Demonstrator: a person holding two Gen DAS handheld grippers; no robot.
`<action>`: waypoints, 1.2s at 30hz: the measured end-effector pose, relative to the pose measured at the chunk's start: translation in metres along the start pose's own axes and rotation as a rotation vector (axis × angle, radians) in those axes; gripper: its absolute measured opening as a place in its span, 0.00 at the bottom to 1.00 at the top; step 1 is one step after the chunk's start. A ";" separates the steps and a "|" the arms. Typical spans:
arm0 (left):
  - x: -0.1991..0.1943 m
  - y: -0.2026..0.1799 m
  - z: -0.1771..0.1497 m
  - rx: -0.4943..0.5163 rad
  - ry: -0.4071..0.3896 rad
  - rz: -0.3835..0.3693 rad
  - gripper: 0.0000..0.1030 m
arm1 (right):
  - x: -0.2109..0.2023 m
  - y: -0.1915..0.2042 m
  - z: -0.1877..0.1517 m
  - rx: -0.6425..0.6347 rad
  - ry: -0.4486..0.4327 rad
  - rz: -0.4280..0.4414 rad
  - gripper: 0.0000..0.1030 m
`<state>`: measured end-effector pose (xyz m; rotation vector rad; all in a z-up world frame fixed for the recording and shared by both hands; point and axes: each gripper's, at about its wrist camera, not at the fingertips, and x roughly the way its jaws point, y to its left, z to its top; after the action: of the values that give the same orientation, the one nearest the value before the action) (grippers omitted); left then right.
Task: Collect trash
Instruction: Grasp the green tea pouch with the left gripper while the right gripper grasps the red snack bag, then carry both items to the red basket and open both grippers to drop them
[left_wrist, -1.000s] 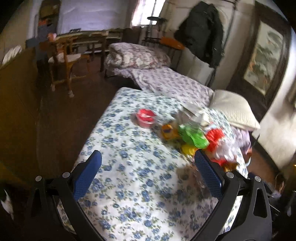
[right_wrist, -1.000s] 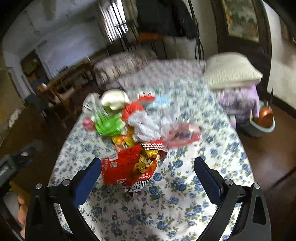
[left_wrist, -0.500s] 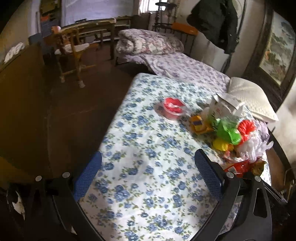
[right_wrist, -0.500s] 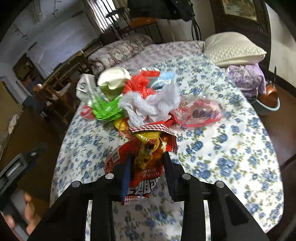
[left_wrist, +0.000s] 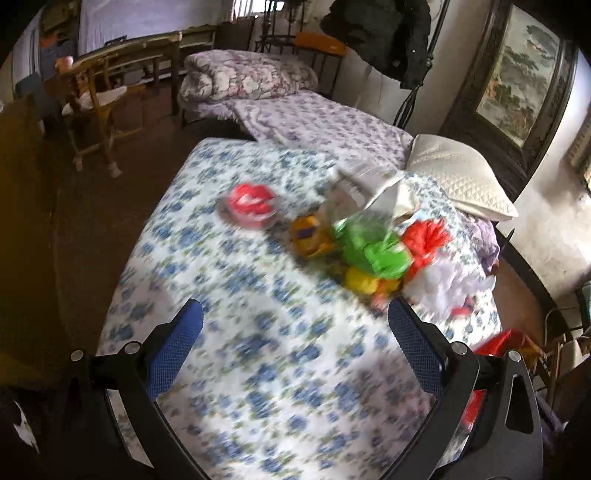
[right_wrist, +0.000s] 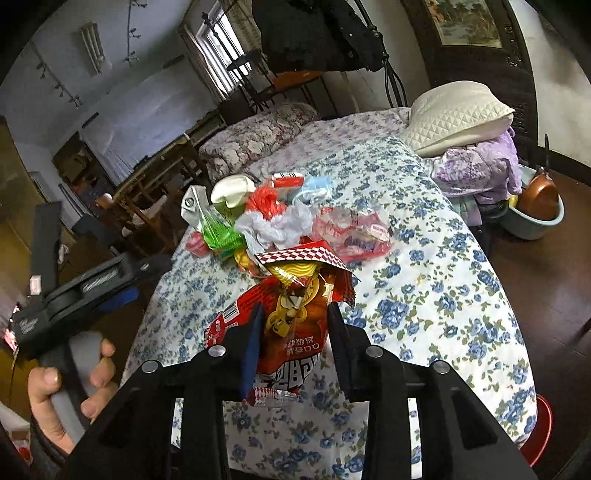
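The bed, under a blue-flowered cover, carries a heap of trash around its middle: crumpled bags and wrappers, all light and soft. Nearer its front edge, the right gripper is clamped on a red snack bag at mid-body; the thin, slick film probably crushes easily, so a flat pinch suits. The left gripper hangs spread wide, empty, over the cover, though that view is blurred.

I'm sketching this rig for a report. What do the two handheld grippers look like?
Both the left gripper and right gripper have matte black angular frames with silver round bolts and blue textured pads on the fingers. No cables or sleeves are visible.
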<state>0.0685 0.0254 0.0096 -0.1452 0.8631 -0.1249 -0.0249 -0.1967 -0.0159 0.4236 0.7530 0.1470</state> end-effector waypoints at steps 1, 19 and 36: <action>0.001 -0.003 0.003 -0.007 -0.005 -0.005 0.94 | 0.001 -0.001 0.000 -0.001 0.004 0.009 0.34; 0.061 -0.027 0.041 -0.123 -0.036 0.013 0.39 | 0.024 -0.005 -0.004 0.011 0.081 0.073 0.36; -0.030 0.001 -0.007 -0.125 -0.119 -0.082 0.22 | 0.053 0.006 -0.008 -0.038 0.139 0.005 0.36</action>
<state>0.0442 0.0307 0.0271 -0.3019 0.7466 -0.1376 0.0078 -0.1740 -0.0518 0.3820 0.8842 0.1959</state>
